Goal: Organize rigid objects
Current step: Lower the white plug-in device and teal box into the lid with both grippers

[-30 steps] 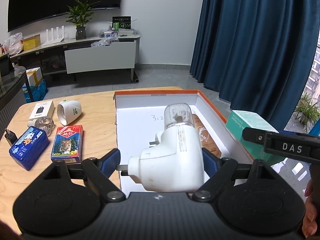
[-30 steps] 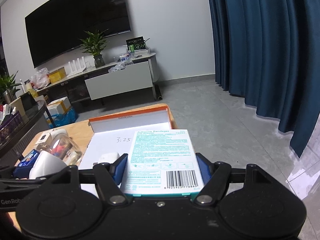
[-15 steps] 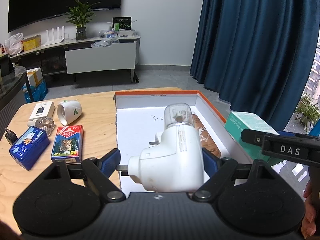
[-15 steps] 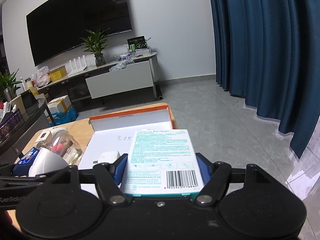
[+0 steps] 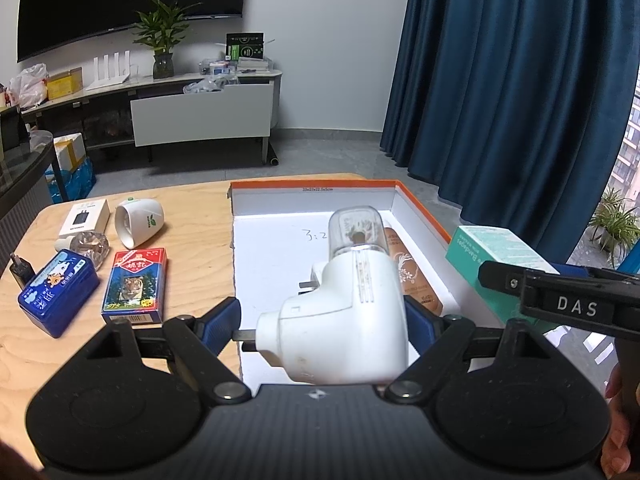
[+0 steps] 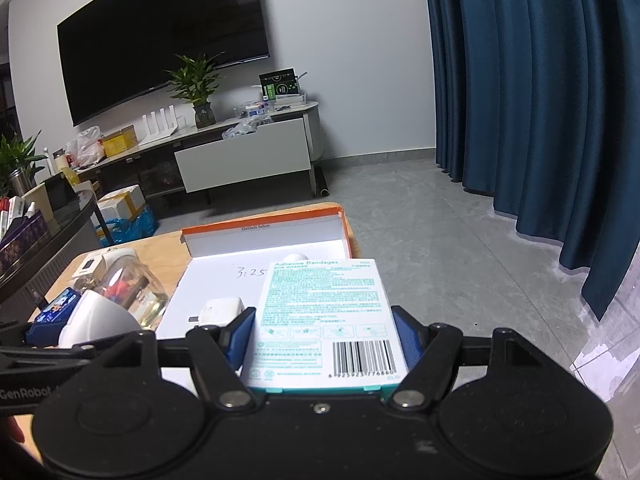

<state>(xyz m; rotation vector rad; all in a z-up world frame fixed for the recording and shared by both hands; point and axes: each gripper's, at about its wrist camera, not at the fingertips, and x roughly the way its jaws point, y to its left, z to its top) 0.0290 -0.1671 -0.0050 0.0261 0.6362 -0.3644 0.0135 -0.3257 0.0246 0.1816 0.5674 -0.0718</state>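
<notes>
Writing showed in several places: "Adhesive Bandages" headed the teal-and-white bandage box [image 6: 326, 320], which also carried a barcode; "DAS" was printed in white on the black bar of the right gripper [image 5: 576, 306] as seen from the left; "GenRobot" ran along the left gripper's arm in the right view; and "3:25" was handwritten on the white floor of the orange-rimmed cardboard box [image 5: 420, 208].

The left gripper [image 5: 320, 322] was clenched on a white plug-in device [image 5: 344, 320] with a clear bottle at its far end. Its blue pads pressed both flanks, and the device hung over the near edge of the cardboard box. The right gripper [image 6: 324, 332] was clamped on the bandage box, flat between its blue pads, just past the cardboard box's right rim.

On the wooden table [image 5: 192, 216] to the left lay a red card pack [image 5: 134, 280], a blue tin [image 5: 58, 292], a white cup [image 5: 138, 222] on its side, a small white carton [image 5: 84, 218] and a black plug [image 5: 20, 272].

Compared with a second earlier, nothing had shifted: both grips held the same things in the same spots.
</notes>
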